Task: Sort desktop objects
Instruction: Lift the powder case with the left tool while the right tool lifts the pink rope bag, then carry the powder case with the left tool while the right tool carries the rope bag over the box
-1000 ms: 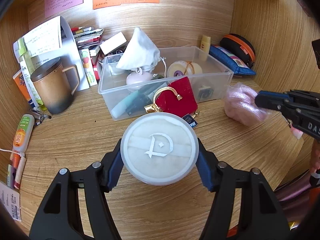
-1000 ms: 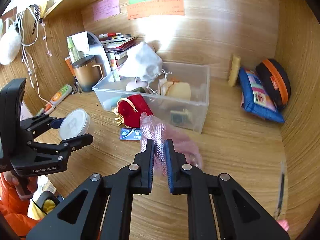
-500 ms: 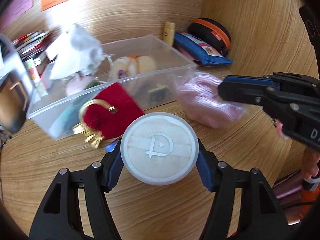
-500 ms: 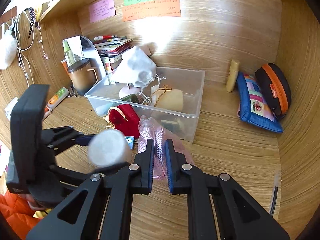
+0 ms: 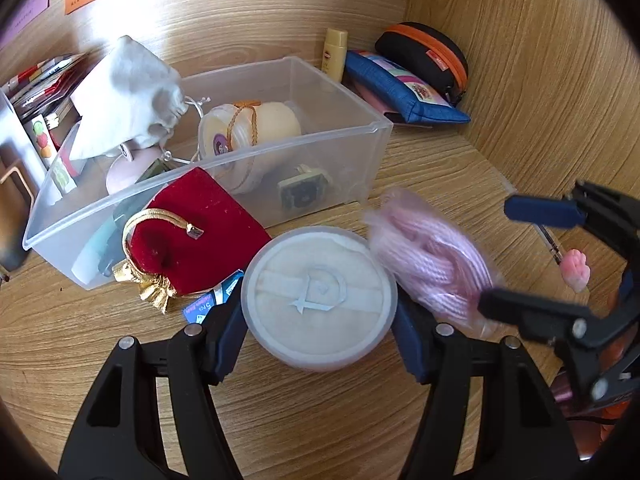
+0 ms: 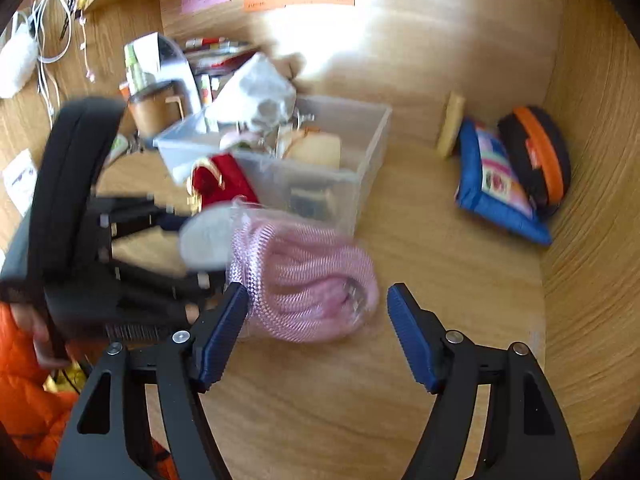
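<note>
My left gripper (image 5: 319, 320) is shut on a round white powder-puff case (image 5: 319, 298) with a raised "P" on its lid, held above the desk in front of the clear plastic box (image 5: 376, 128). My right gripper (image 6: 318, 304) has its jaws opening. A pink coiled cord in a clear bag (image 6: 304, 280) lies between and just beyond the fingers, blurred, with neither pad pressing on it. In the left wrist view the cord bag (image 5: 432, 264) is right beside the case, with the right gripper (image 5: 528, 260) behind it. A red velvet pouch (image 5: 200, 224) leans on the box front.
The box holds a white drawstring pouch (image 5: 124, 96) and a cream roll (image 5: 256, 128). A blue pouch (image 5: 404, 96), a black-and-orange case (image 5: 424, 52) and a yellow tube (image 5: 334, 54) sit in the back right corner. A pen with a pink charm (image 5: 574, 266) lies at right. Wooden walls close in.
The right gripper's jaws have spread apart and let go of the pink cord bag. The left gripper carried the round case rightward, up beside that bag.
</note>
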Motion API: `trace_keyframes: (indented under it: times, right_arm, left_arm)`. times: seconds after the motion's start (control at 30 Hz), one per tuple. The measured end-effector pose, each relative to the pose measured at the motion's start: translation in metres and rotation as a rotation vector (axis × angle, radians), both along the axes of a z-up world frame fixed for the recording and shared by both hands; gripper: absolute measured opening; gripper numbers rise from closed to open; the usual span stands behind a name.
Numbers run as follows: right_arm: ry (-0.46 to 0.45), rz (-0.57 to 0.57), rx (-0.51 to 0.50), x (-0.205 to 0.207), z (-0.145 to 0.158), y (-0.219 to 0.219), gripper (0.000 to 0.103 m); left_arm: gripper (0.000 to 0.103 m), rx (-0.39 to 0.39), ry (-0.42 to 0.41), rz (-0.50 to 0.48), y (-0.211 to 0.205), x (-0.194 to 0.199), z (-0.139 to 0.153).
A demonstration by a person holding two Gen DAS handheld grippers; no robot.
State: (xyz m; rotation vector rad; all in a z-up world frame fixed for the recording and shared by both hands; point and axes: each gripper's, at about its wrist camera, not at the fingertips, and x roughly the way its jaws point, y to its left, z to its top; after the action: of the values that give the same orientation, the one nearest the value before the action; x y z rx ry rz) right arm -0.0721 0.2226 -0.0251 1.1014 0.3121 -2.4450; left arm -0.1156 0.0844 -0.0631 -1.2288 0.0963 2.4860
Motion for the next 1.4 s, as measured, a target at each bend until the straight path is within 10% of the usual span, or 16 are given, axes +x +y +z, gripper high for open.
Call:
trace_keyframes:
  times: [0.5,0.67,1.4]
  right_arm:
    - [0.056,-0.015,0.132,0.009,-0.021,-0.014,0.068]
    - [0.074,-0.043,0.142,-0.006,-0.029,-0.017,0.04]
    - [0.083,-0.07,-0.011,-0.017,0.026,-0.025,0.019]
  left_arm:
    - [0.064,0.002,0.023,-0.059,0.017,-0.004,0.009]
    - [0.064,-0.018,0.042,-0.06,0.021,-0.004,0.009]
    - [0.065,-0.014,0.129,0.038,-0.023,0.01,0.036]
